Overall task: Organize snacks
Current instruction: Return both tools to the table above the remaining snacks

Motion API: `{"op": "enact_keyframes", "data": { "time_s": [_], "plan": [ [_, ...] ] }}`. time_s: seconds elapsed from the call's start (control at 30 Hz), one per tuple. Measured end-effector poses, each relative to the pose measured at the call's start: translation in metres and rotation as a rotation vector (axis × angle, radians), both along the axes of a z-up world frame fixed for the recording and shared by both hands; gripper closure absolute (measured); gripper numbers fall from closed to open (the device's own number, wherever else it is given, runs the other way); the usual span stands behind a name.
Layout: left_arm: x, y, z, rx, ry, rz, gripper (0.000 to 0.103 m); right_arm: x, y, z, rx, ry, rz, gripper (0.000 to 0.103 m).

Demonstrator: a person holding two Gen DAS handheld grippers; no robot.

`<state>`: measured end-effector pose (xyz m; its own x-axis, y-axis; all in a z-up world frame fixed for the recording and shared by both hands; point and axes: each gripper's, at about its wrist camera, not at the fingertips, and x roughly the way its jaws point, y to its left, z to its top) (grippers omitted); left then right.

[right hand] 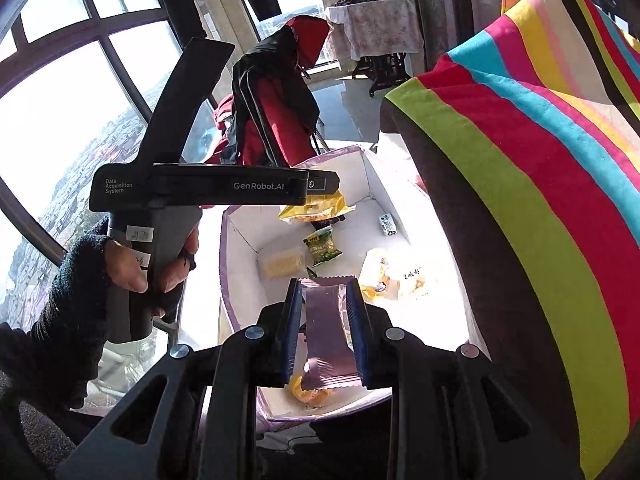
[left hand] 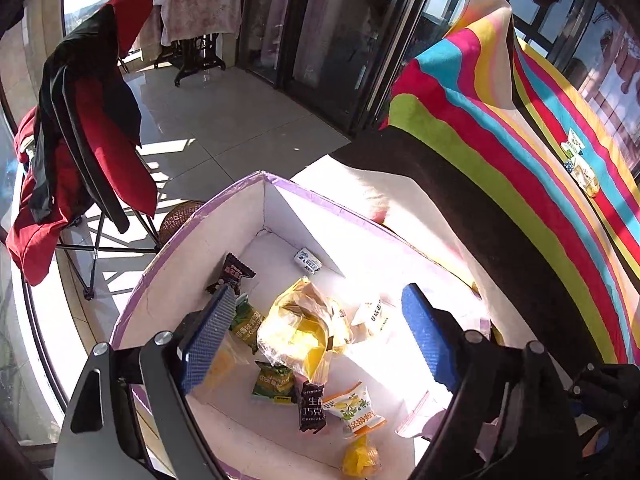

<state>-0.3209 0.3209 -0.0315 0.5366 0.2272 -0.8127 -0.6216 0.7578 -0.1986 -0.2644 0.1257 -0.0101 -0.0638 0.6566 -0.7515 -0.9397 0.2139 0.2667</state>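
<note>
Your right gripper [right hand: 325, 330] hung directly over the near end of the white box [right hand: 236, 240], and that was the relation everything turned on: the pink wrapper [right hand: 326, 328] lay between the two blue pads with its long axis running away from you, along the fingers, and the open box floor sat straight below it; whether the pads were pressing the wrapper or had slackened around it I could not tell, since the wrapper's edges sat close to both pads without a plain squeeze showing. The jaws stood narrow, roughly the wrapper's own width.

Your left gripper [left hand: 320, 328] was over the same box, towards its left wall as the left camera saw it; its pads stood wide apart with nothing clamped; a crumpled yellow bag [left hand: 300, 328] lay on the box floor beneath the gap, clear of both pads.

Other snacks were already in the box: two green packets [left hand: 274, 380], a dark chocolate bar [left hand: 312, 412], an orange-and-white packet [left hand: 354, 408], a small white-and-blue sweet [left hand: 307, 261] near the far corner. The right hand was the one carrying; the left hand [right hand: 160, 268] was near but empty. In my judgement the drop needed only that the wrapper fall inside the near wall, which it appeared placed to do.
</note>
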Motion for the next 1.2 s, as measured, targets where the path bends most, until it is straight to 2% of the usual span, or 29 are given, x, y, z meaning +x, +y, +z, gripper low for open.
{"op": "enact_keyframes", "data": {
  "time_s": [0.03,0.07,0.1,0.17,0.23,0.33,0.4,0.47,0.53,0.6,0.73,0.83,0.87,0.93,1.03,1.07,1.13,1.2],
  "plan": [
    [-0.002,0.002,0.005,0.019,-0.017,0.033,0.007,0.003,-0.004,0.004,0.017,0.003,-0.013,0.061],
    [-0.002,0.003,0.011,0.038,-0.03,0.058,0.003,0.008,-0.009,0.009,0.038,0.009,-0.034,0.048],
    [0.0,0.003,0.017,0.059,-0.037,0.083,0.002,0.015,-0.017,0.015,0.066,0.019,-0.056,0.044],
    [0.01,0.0,0.028,0.093,-0.035,0.112,0.002,0.027,-0.034,0.028,0.122,0.025,-0.097,0.044],
    [0.029,-0.007,0.038,0.093,-0.033,0.085,0.002,0.036,-0.057,0.041,0.173,0.015,-0.133,0.044],
    [0.064,-0.034,0.054,0.097,-0.063,-0.023,0.002,0.048,-0.093,0.06,0.248,-0.03,-0.187,0.044],
    [0.086,-0.06,0.067,0.123,-0.106,-0.108,0.002,0.057,-0.117,0.07,0.279,-0.082,-0.252,0.04],
    [0.112,-0.092,0.08,0.166,-0.148,-0.199,0.002,0.074,-0.14,0.075,0.296,-0.112,-0.335,0.026],
    [0.142,-0.124,0.089,0.219,-0.186,-0.293,0.002,0.092,-0.163,0.075,0.307,-0.118,-0.432,0.025],
    [0.176,-0.151,0.09,0.258,-0.191,-0.38,0.002,0.113,-0.182,0.072,0.287,-0.137,-0.546,0.024],
    [0.253,-0.19,0.082,0.19,-0.147,-0.51,0.002,0.152,-0.222,0.055,0.237,-0.119,-0.753,0.021],
    [0.298,-0.212,0.077,0.164,-0.124,-0.549,0.002,0.171,-0.252,0.044,0.26,-0.061,-0.867,0.017],
    [0.312,-0.218,0.075,0.163,-0.117,-0.555,0.002,0.178,-0.262,0.041,0.294,-0.008,-0.893,0.016],
    [0.335,-0.228,0.073,0.169,-0.113,-0.568,0.002,0.187,-0.277,0.038,0.351,0.06,-0.928,0.016],
    [0.362,-0.23,0.062,0.192,-0.094,-0.55,0.002,0.194,-0.284,0.034,0.37,0.103,-0.965,0.016],
    [0.367,-0.227,0.056,0.177,-0.094,-0.543,0.002,0.193,-0.285,0.034,0.37,0.106,-0.967,0.016],
    [0.375,-0.218,0.046,0.099,-0.052,-0.532,0.002,0.192,-0.285,0.035,0.37,0.102,-0.956,0.016],
    [0.371,-0.206,0.048,0.043,-0.102,-0.499,0.002,0.191,-0.281,0.036,0.362,0.089,-0.949,0.016]
  ]
}}
